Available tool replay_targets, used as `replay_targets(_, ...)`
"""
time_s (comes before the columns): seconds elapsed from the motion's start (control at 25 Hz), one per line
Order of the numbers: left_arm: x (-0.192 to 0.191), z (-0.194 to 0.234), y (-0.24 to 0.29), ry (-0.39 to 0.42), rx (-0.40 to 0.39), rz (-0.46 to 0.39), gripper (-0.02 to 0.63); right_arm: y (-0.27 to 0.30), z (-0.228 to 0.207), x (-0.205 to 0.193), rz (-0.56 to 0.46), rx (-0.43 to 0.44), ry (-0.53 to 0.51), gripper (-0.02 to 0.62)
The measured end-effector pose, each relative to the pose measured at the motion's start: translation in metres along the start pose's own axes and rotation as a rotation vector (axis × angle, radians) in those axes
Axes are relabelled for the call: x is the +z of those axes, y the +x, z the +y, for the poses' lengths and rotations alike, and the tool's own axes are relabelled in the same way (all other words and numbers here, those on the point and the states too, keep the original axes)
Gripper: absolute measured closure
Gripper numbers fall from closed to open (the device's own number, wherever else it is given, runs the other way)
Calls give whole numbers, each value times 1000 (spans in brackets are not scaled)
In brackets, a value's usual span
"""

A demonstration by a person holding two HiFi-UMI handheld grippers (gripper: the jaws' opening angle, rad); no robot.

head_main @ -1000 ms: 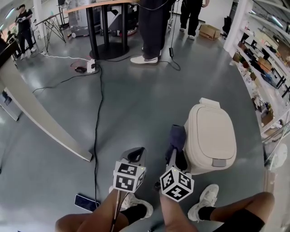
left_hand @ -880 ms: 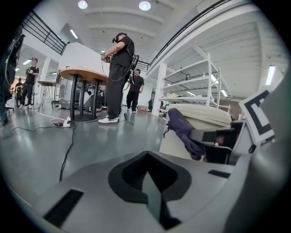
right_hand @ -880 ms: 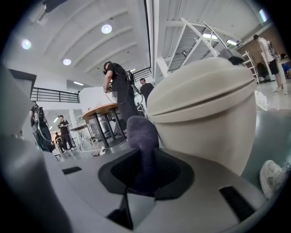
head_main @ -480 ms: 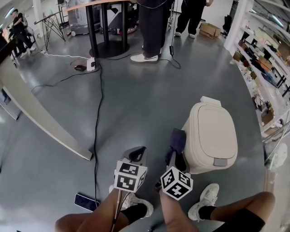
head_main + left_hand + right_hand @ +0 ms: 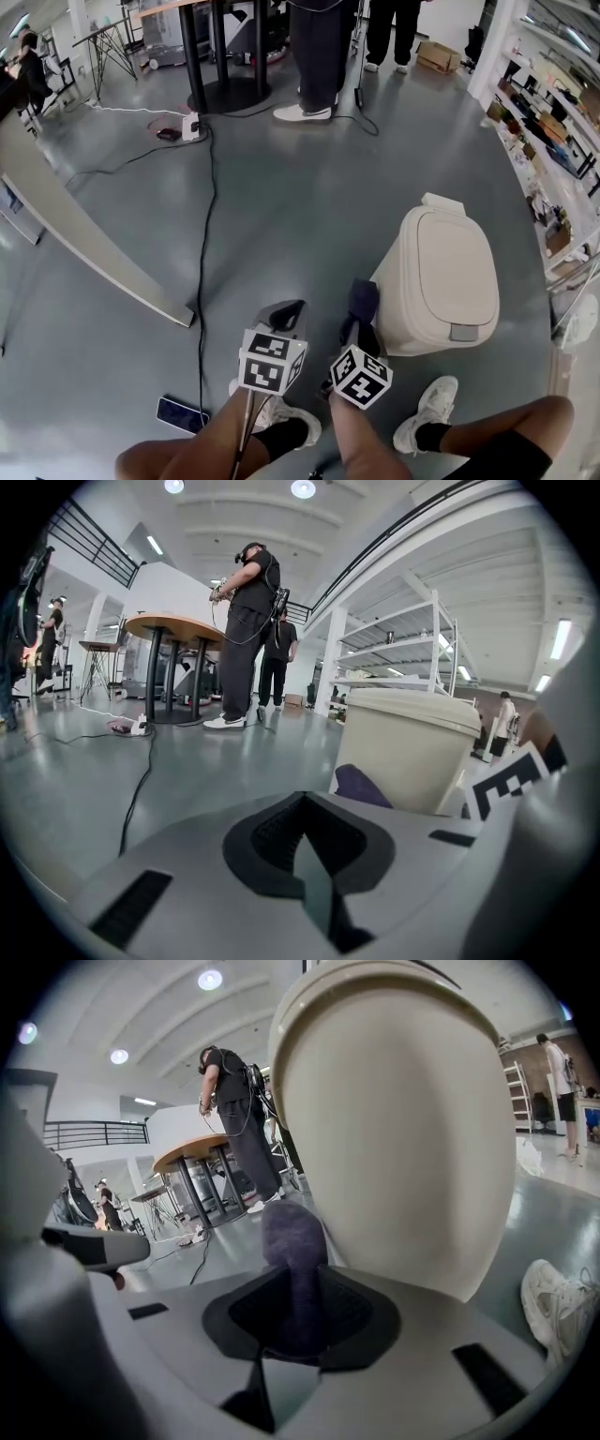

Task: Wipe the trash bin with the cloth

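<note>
Grey floor (image 5: pixel 309 206) w/ trash bin (image 5: pixel 441 281), cable (image 5: pixel 204 234), phone (image 5: pixel 183 413)

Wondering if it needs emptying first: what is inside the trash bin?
That cannot be seen: the bin's lid is shut and covers the inside. Only the beige outside shows, with the dark cloth, held in the right gripper, by its side wall.

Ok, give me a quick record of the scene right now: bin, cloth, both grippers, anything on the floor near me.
bin: beige trash bin, lid shut, upright on the grey floor
cloth: dark purple cloth, at the bin's side nearest the grippers; contact looks likely
right gripper: jaws clamped on the cloth
left gripper: jaws together, nothing between them, apart from the bin
floor nearby: phone, black cable
</note>
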State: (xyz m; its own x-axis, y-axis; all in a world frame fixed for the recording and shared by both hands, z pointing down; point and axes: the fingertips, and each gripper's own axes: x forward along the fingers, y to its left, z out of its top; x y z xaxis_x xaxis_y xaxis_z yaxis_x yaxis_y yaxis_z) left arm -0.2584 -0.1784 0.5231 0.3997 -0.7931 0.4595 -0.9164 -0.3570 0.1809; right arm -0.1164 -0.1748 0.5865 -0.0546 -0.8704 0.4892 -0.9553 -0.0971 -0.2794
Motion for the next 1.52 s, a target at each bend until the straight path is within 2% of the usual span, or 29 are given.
replay_targets(0.32,-3,-1,1,21,-3,11,607,17,-20,-47,112,-49,88,497)
replay_targets(0.64,-6,0,3,14,-2,20,607,32,-38,-83,209,-92,132,497)
replay_targets(0.8,-8,2,3,8,1,20,609,34,-37,-88,216,-86,147,497)
replay_targets(1.0,-7,6,3,3,8,19,607,32,-13,-55,141,-25,197,497)
replay_targets(1.32,-6,12,1,-7,21,9,607,26,41,49,-60,112,295,497)
replay_targets(1.52,-5,15,0,-16,23,7,607,11,51,88,-162,131,351,497)
